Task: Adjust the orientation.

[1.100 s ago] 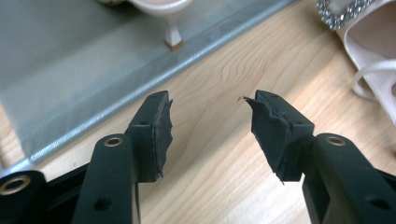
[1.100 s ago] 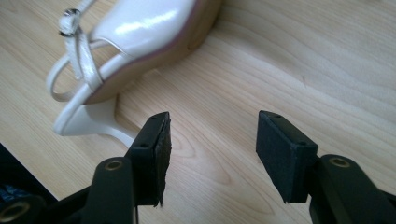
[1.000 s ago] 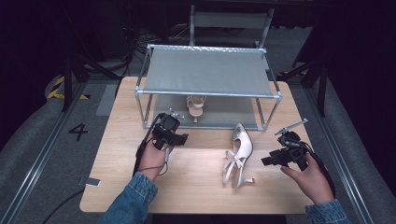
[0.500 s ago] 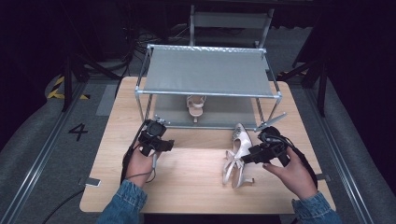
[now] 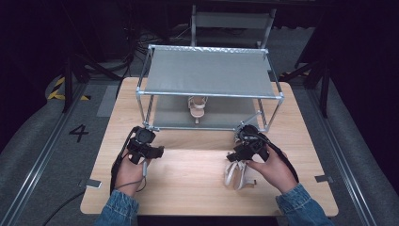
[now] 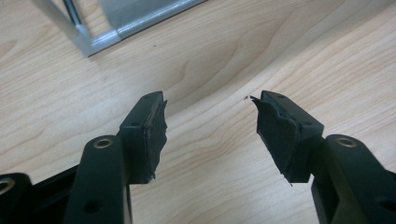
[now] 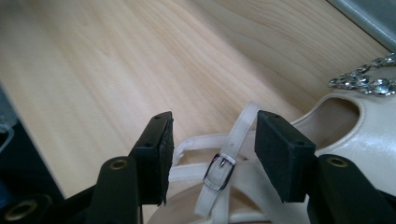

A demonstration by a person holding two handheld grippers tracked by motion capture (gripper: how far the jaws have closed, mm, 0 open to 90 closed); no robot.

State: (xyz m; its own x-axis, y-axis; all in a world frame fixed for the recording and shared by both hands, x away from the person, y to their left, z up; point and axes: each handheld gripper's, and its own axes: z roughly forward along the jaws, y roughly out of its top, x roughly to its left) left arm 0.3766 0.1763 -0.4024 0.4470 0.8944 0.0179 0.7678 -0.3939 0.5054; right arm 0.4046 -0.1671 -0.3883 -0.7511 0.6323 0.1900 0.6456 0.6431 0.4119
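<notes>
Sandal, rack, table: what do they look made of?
Sandal: cream leather or faux leather, smooth with a soft sheen; silver metal buckle, clear stones at the toe.
Rack: bare grey metal tubing, matt; shelves look like grey fabric or sheet.
Table: pale wood or wood-look laminate, printed-looking grain.

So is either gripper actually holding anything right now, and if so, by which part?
Nothing is held. The right gripper has its open jaws around the sandal's buckled strap without pressing on it; the left gripper is open over bare table.

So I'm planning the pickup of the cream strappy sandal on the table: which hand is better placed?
Right: its gripper hangs open around the cream strappy sandal's buckled strap; the left gripper faces bare wood.
</notes>
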